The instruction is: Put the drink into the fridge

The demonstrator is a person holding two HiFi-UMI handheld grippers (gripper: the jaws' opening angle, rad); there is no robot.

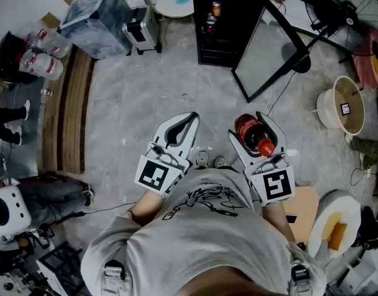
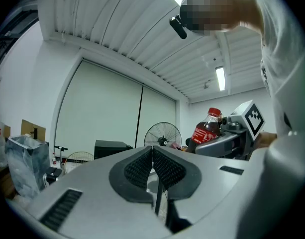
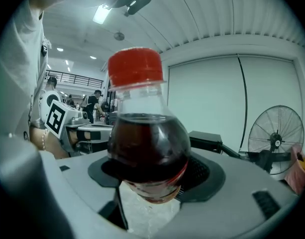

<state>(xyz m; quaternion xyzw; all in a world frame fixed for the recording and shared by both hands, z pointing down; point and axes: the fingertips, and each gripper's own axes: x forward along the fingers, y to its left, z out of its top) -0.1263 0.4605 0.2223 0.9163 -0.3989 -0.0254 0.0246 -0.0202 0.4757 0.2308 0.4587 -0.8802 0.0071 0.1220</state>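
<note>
We clamp the bottle (image 1: 250,131) in our right gripper (image 1: 254,126) for the open fridge (image 1: 222,23) ahead; our left gripper (image 1: 187,121), unneeded, sits closed, empty

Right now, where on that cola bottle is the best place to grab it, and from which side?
Around the wide round body, below the shoulder, where the right tongs hold the bottle from both sides. That part is broad and even, so a grip probably seats well there; the neck under the red cap narrows and would likely slip.
</note>
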